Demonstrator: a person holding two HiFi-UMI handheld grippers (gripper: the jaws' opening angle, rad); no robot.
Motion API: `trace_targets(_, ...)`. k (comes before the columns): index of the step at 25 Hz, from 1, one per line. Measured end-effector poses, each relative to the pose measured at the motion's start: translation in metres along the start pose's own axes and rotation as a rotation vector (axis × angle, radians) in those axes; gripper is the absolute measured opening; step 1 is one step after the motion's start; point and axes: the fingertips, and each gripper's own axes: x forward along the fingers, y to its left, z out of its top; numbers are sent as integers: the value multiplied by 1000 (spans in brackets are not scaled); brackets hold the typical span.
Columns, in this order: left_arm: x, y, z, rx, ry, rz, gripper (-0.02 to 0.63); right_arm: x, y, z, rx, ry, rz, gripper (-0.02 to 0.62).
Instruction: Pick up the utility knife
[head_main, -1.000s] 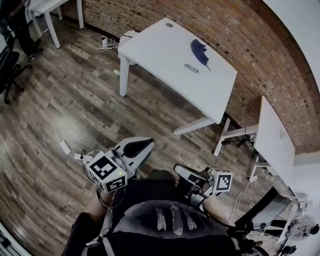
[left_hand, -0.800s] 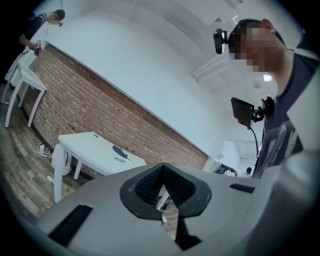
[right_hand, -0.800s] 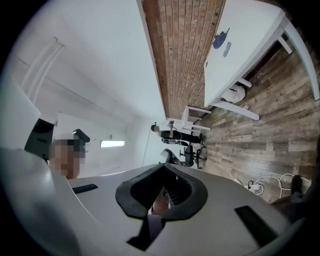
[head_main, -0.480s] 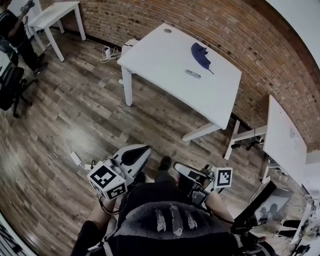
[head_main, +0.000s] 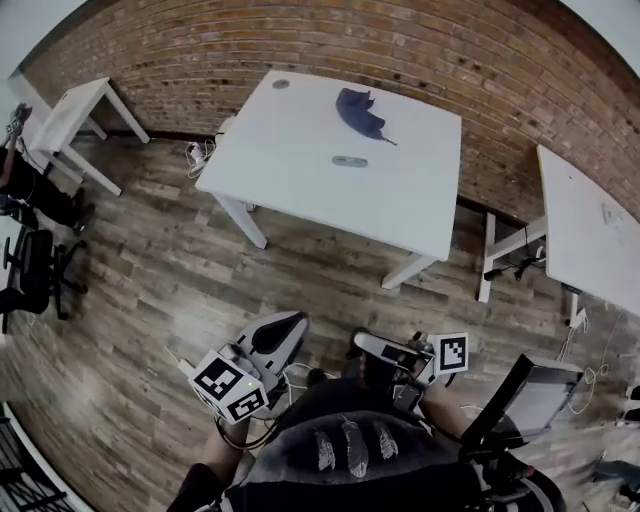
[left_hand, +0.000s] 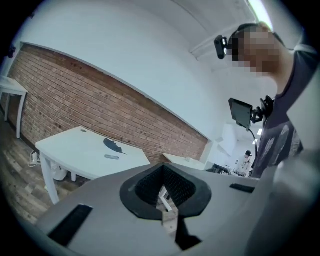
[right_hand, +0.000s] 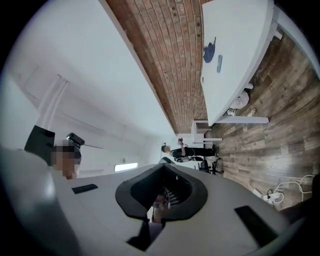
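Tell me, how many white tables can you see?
3: the big table in the middle, the small table at far left, the side table at far right. More may be hidden out of view.

The table (head_main: 300, 190) is plain white, the utility knife (head_main: 349, 161) grey, the crumpled item (head_main: 358, 110) dark blue. The wall (head_main: 300, 50) is red-brown brick, the floor (head_main: 150, 270) grey-brown wood planks. The left gripper (head_main: 278, 328) and right gripper (head_main: 372, 346) are pale grey with black pads, their cubes white with black square markers
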Motion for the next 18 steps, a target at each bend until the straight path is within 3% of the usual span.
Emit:
trace_targets(5,59,-15,15,58,49,-38,-3,-30,-3,47,18,-52,2,-2)
trace_targets(13,120,-17,39,94,69,54,-3,-61,-10,116,11,10,14,-2)
trace_targets(18,133,-10,47,115,89,104,-3,-65,-7,152,-57,26,35,-2)
